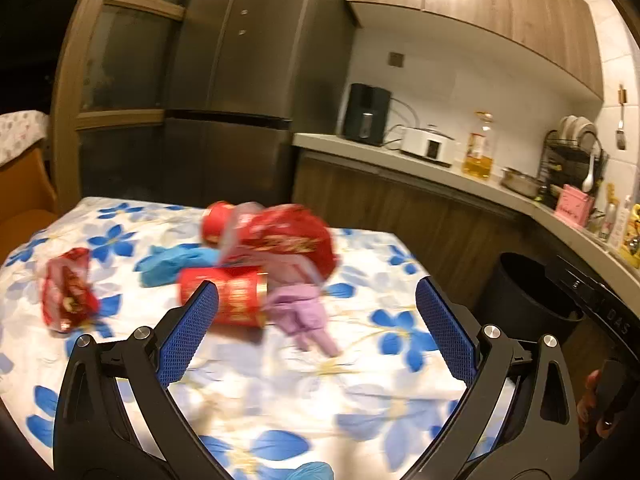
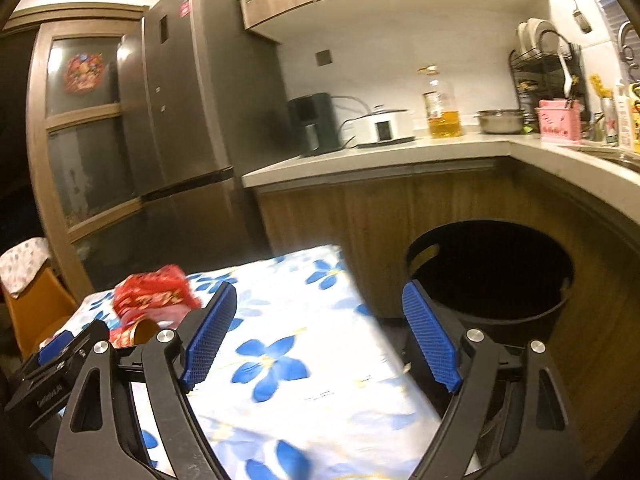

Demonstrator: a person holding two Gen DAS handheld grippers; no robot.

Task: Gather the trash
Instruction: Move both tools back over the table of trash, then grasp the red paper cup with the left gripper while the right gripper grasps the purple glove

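Trash lies on the flowered tablecloth: a red can on its side, a second red can behind, a big red wrapper, a small red wrapper, a blue glove and a purple glove. My left gripper is open and empty, just short of the near can and purple glove. My right gripper is open and empty over the table's right edge, facing the black bin. A red wrapper shows at its left.
The black bin stands on the floor right of the table, under the curved counter. The counter holds an oil bottle, a cooker, a bowl and a dish rack. A fridge stands behind the table, an orange chair at left.
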